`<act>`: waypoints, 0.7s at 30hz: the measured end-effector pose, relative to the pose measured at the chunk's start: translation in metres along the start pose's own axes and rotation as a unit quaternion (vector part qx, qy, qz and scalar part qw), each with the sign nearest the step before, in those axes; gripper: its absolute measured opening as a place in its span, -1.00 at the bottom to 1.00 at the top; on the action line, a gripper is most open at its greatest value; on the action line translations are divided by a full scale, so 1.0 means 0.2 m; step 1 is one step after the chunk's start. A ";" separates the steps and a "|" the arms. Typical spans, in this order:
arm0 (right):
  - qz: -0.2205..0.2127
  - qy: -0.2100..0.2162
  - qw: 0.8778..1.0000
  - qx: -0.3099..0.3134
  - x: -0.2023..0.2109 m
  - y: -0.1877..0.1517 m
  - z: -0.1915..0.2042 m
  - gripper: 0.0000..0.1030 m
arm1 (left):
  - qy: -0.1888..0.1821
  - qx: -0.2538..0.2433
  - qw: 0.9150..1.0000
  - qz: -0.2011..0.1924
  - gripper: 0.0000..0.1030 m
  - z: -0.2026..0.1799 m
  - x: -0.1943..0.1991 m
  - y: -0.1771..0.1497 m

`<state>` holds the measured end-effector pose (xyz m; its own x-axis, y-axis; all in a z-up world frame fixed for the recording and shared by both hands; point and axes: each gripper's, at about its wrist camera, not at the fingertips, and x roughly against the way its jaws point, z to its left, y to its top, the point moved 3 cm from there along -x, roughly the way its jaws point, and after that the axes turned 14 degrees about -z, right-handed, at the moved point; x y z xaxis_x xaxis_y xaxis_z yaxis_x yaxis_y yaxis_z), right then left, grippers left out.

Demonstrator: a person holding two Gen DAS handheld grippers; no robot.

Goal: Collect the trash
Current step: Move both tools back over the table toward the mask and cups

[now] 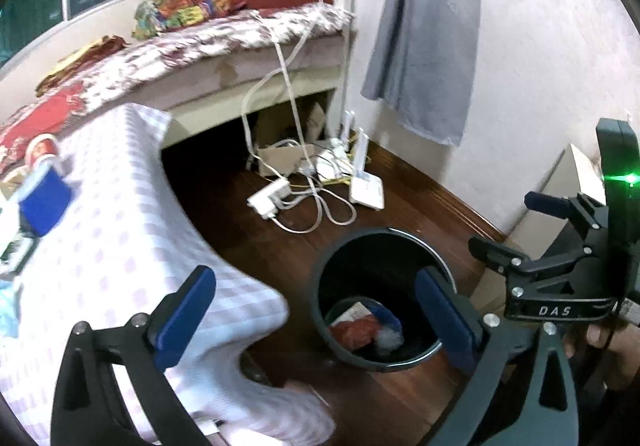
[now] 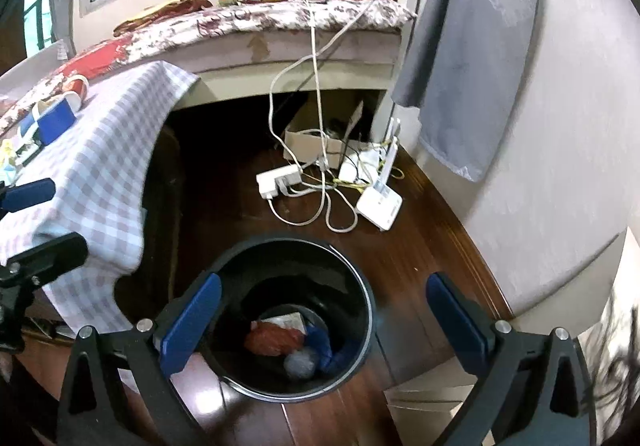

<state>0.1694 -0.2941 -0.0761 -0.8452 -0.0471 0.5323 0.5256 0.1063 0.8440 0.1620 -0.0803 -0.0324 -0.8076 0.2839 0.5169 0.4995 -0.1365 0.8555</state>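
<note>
Covering the worktop (image 2: 100, 174) at the left is a lilac checked cloth, its corner drooping toward a dark wooden floor (image 2: 420, 246). On the cloth lie a blue roll (image 2: 56, 122) and a red-and-white cup (image 2: 76, 86). Behind stands a bed (image 2: 288, 22) with a floral cover and bright folded fabrics, a red headboard above it. Under the bed sits a cardboard box (image 2: 308, 146); white cables, a power strip (image 2: 278, 180) and a router (image 2: 380, 204) sprawl on the floor beside it. A grey towel (image 2: 476, 46) hangs on the pale wall.

A black round bin (image 2: 368, 310) stands on the floor beside the worktop. Inside lies the trash (image 2: 276, 340): a red wrapper, white paper, something blue and a grey-white wad.

The left tool (image 1: 316, 320) and the right tool (image 2: 324, 322) both hang above the bin, blue pads spread wide, gripping nothing.
</note>
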 end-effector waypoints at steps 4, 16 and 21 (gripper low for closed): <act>-0.017 0.020 1.000 0.002 0.02 0.06 0.11 1.00 | 0.028 0.012 0.999 -0.010 0.99 0.13 0.08 0.00; -0.035 0.121 0.992 0.021 0.00 0.21 0.58 1.00 | 0.172 0.032 0.983 -0.053 0.99 0.63 0.33 -0.06; -0.029 0.137 0.988 0.062 -0.03 0.25 0.81 1.00 | 0.219 0.053 0.973 -0.053 0.99 0.82 0.40 -0.13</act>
<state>0.1850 -0.1284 -0.0479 -0.8070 -0.3218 0.4953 0.4469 0.2155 0.8682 0.1357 0.1025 -0.0178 -0.9009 -0.1432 0.4096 0.4167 -0.0223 0.9088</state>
